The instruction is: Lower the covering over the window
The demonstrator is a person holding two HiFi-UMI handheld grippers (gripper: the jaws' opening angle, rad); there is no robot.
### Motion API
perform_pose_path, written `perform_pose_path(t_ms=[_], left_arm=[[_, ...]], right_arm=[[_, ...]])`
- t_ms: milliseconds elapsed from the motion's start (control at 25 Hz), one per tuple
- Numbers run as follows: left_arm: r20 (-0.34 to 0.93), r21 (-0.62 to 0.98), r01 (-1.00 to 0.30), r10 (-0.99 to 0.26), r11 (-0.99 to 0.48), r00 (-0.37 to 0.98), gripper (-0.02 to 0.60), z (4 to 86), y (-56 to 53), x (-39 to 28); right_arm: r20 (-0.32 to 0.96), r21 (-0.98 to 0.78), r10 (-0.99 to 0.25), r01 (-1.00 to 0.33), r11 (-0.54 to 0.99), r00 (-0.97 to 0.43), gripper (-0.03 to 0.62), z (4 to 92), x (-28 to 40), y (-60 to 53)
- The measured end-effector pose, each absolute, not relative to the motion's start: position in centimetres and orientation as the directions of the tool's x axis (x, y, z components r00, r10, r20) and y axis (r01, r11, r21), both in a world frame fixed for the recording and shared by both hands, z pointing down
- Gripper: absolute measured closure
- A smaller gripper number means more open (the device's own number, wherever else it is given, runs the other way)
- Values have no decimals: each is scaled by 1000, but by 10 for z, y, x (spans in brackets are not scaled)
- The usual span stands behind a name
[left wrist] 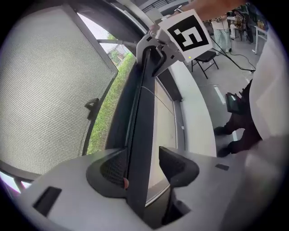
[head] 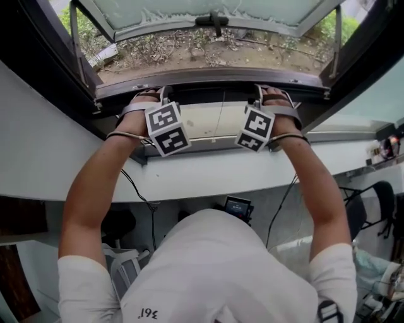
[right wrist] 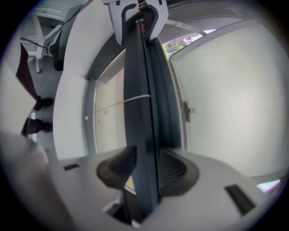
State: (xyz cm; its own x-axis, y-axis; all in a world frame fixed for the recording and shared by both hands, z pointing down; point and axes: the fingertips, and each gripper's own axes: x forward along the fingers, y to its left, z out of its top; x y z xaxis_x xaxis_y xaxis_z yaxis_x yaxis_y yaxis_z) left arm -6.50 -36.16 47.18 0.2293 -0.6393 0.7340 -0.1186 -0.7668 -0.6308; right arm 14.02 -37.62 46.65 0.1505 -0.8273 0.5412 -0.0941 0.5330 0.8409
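A dark bar (head: pixel 214 94), the covering's bottom rail, lies low along the open window's lower frame. In the head view my left gripper (head: pixel 151 96) and right gripper (head: pixel 270 94) both sit on it, about a forearm apart. In the left gripper view the bar (left wrist: pixel 140 135) runs between the jaws of the left gripper (left wrist: pixel 142 169). One pad touches it and a narrow gap shows at the other pad. In the right gripper view the right gripper (right wrist: pixel 145 169) is shut on the bar (right wrist: pixel 142 113), with both pads against it. A thin cord (right wrist: pixel 135 99) crosses a beige panel beside the bar.
The window sash (head: pixel 208 16) swings outward over grass, and its mesh (left wrist: pixel 45 90) fills the left gripper view. A white sill (head: pixel 208 176) runs below the grippers. Cables, a small device (head: pixel 238 207) and chairs (head: pixel 123 268) are on the floor behind.
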Motion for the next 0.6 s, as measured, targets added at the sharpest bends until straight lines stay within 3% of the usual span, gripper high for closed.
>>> perform_pose_path(t_ms=[240,600], left_arm=[[701,-657,-147,-671,-739,242,364,471,-366,-64],[544,-748,-261,-789,-610,286,364,461,-373,-63]], right_arm=[[533,846,-832,-105,523,153,447,462,140,-380],[462,885,-881,-111,451,103,447,460,140,-383]])
